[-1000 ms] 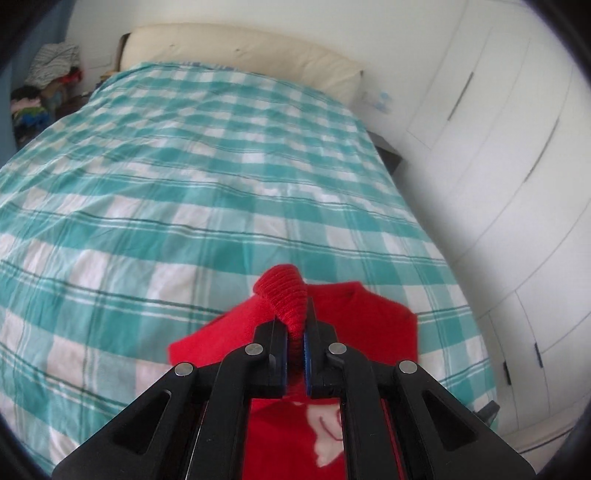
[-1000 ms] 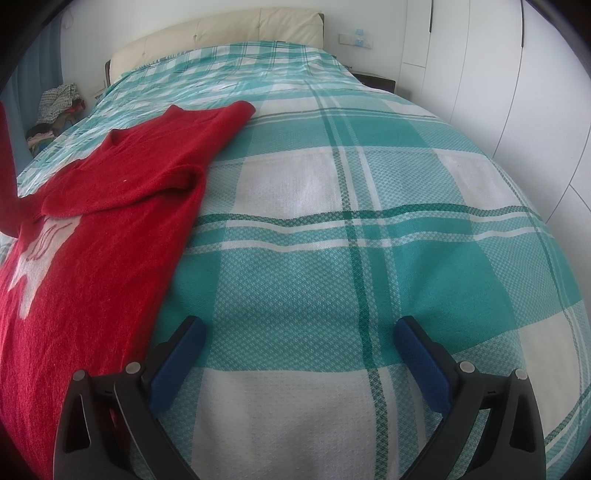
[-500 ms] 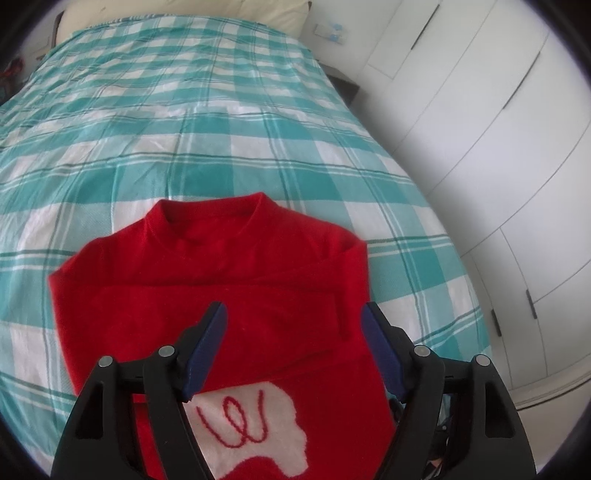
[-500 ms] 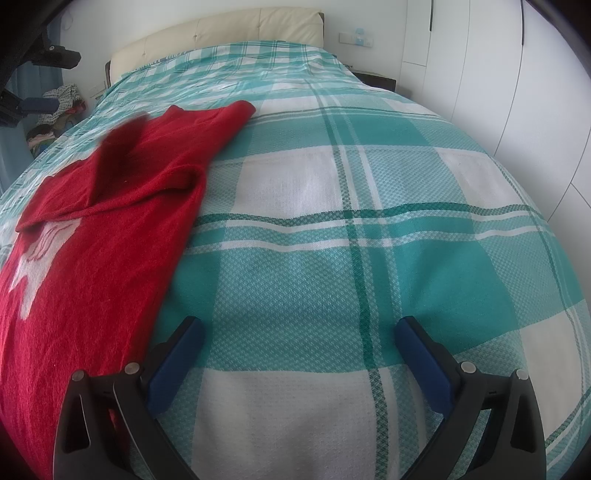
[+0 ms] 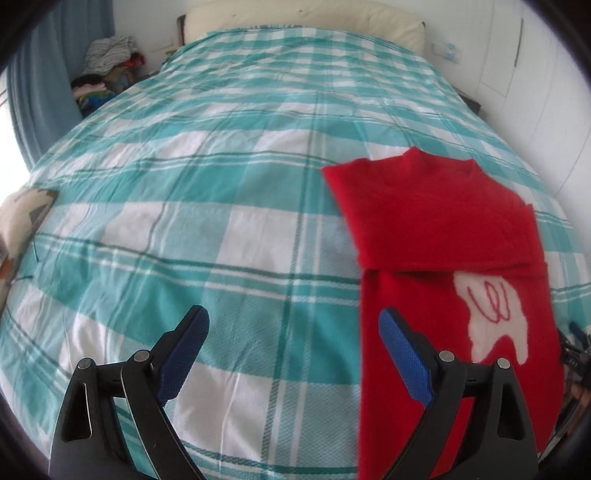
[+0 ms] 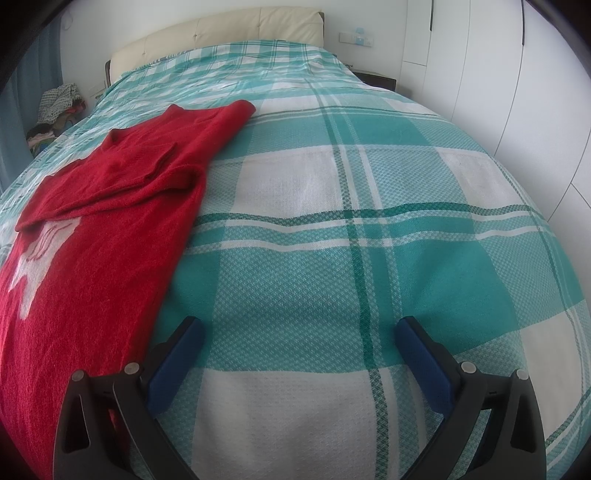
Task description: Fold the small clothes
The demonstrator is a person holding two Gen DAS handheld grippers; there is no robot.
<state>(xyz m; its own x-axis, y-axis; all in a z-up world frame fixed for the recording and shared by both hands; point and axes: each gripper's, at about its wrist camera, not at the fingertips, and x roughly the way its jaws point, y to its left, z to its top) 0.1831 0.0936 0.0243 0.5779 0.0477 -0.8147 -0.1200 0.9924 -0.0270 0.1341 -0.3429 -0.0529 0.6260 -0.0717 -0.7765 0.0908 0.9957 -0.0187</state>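
Observation:
A small red sweater (image 5: pixel 436 229) with a white motif lies flat on the green-and-white checked bed (image 5: pixel 221 192), both sleeves folded across its chest. In the right wrist view the sweater (image 6: pixel 110 221) lies at the left. My left gripper (image 5: pixel 293 328) is open and empty, above the bedspread just left of the sweater's lower half. My right gripper (image 6: pixel 299 332) is open and empty, above the bedspread to the right of the sweater's hem.
A cream headboard (image 6: pixel 221 33) stands at the far end. White wardrobe doors (image 6: pixel 517 92) run along the right side. A pile of clothes (image 5: pixel 107 70) sits at the far left by a blue curtain (image 5: pixel 40 85). A patterned cushion (image 5: pixel 22 210) lies at the bed's left edge.
My left gripper let go of the red sleeve, which now lies folded across the chest, and swung left off the sweater. My right gripper has stayed put.

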